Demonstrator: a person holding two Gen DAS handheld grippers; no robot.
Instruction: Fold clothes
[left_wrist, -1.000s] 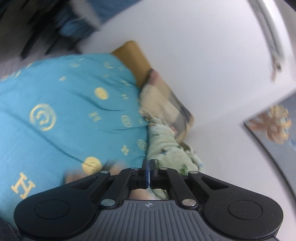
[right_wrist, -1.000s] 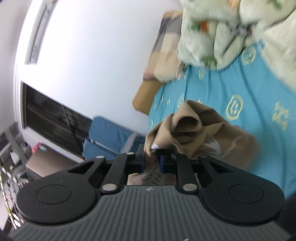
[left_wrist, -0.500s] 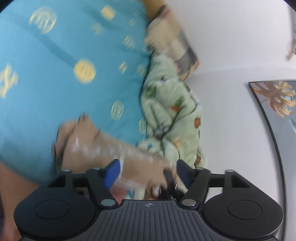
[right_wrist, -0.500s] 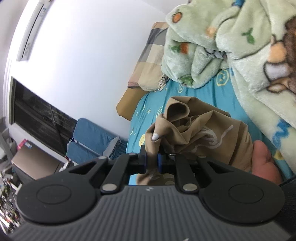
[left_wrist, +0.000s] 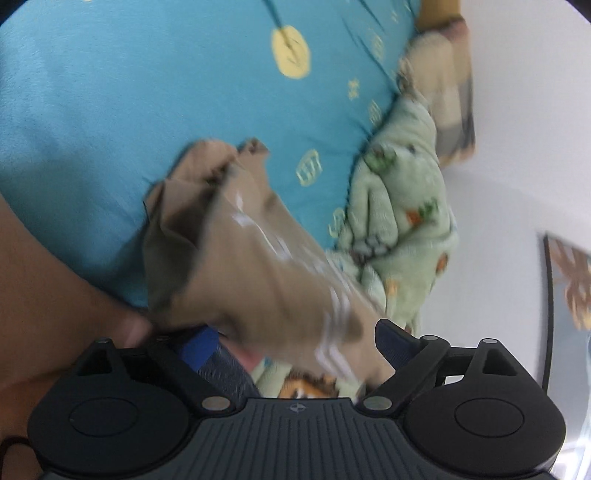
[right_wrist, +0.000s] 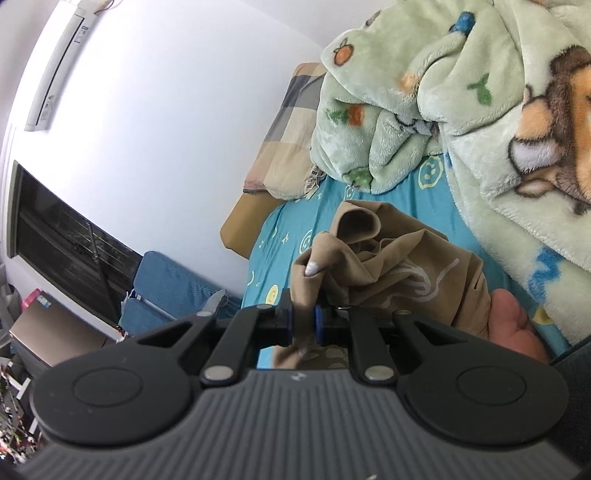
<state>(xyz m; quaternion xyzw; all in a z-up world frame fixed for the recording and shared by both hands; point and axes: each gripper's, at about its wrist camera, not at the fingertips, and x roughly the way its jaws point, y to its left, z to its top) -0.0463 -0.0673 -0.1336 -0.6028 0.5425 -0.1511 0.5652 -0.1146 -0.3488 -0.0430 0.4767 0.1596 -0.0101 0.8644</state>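
- We are spreading the left gripper (left_wrist: 291, 341) wide, its jaws standing far apart on either side of the shirt (left_wrist: 255, 266), so that, as we judge it, a second edge can be taken; nothing is pinched between them yet.
- We are seeing the tan shirt bunched and blurred in the left view, lying partly over the sheet (left_wrist: 110, 92) and running down between the open jaws, with white print streaked across it.
- We are reading no words on that print: it is too smeared, and the yellow marks on the sheet are emblems only.
- We are keeping the blanket (left_wrist: 399, 206) off to the side, beside the shirt, likely so the sheet stays free for folding.
- We are clamping the right gripper (right_wrist: 303, 325) on a fold of the shirt (right_wrist: 388, 266), jaws nearly together with cloth between, lifting one edge while the rest sags crumpled on the sheet (right_wrist: 280, 236).
- We are noticing white looping line art on the shirt here, not legible as writing.
- We are seeing a small label on the air conditioner (right_wrist: 55, 74), too small to read.
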